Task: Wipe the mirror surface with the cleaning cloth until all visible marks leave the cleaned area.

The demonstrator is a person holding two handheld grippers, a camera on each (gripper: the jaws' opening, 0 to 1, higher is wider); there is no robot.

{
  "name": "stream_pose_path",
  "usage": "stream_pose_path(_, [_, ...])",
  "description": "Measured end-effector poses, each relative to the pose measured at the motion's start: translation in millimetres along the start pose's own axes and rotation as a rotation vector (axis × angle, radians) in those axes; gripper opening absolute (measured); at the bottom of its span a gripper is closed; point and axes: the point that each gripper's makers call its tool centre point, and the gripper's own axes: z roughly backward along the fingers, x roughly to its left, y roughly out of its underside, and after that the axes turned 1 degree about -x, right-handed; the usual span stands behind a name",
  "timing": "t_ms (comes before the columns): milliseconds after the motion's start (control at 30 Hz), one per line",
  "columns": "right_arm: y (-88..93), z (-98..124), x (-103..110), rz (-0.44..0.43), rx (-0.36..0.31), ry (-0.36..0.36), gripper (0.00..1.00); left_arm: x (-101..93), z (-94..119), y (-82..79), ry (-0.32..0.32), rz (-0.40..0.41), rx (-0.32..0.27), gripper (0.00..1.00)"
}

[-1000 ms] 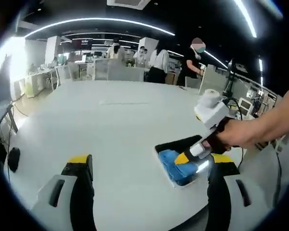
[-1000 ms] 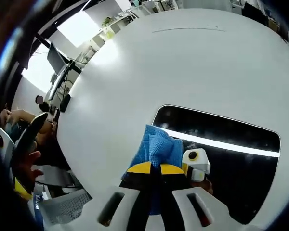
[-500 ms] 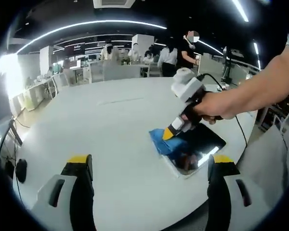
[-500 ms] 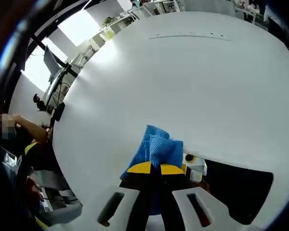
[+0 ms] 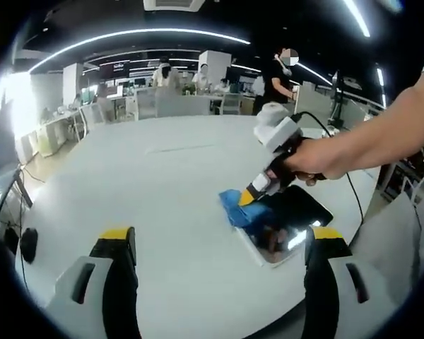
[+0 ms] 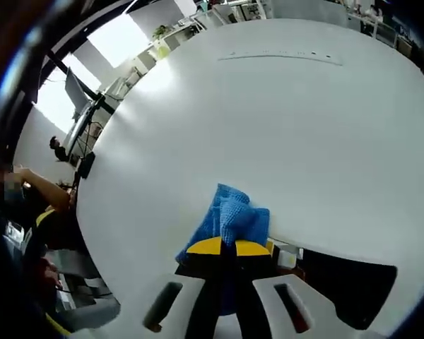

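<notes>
A dark rectangular mirror lies flat on the white table, right of centre in the left gripper view. A blue cleaning cloth sits bunched on the mirror's far left corner, and my right gripper, held in a person's hand, is shut on it. In the right gripper view the cloth bulges from the closed yellow-tipped jaws of my right gripper, with the mirror dark at lower right. My left gripper hovers open in front of the mirror, holding nothing.
The broad white table stretches far and left. Several people stand among desks and chairs at the back. A person sits beyond the table's edge in the right gripper view. A cable trails off the table's right edge.
The right gripper dragged the cloth from the mirror's near end to its far left corner, and has held there over the last half second. The left gripper stays open.
</notes>
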Motion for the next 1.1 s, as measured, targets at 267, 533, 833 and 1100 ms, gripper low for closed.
stream_pose_path(267, [5.8, 8.0, -16.7, -0.023, 0.001, 0.007, 0.00, 0.7, -2.8, -7.1, 0.005, -0.006, -0.023, 0.99])
stream_pose_path(533, [10.8, 14.6, -29.1, -0.034, -0.002, 0.021, 0.00, -2.9, -2.3, -3.8, 0.024, -0.025, -0.014, 0.99])
stream_pose_path(833, [12.4, 16.1, -39.0, -0.056, 0.004, 0.026, 0.00, -1.9, -1.6, -7.0, 0.028, -0.020, -0.015, 0.99])
stream_pose_path(1100, [17.2, 19.4, -35.5, -0.074, -0.026, 0.026, 0.00, -6.5, -1.2, -5.9, 0.033, -0.024, -0.006, 0.99])
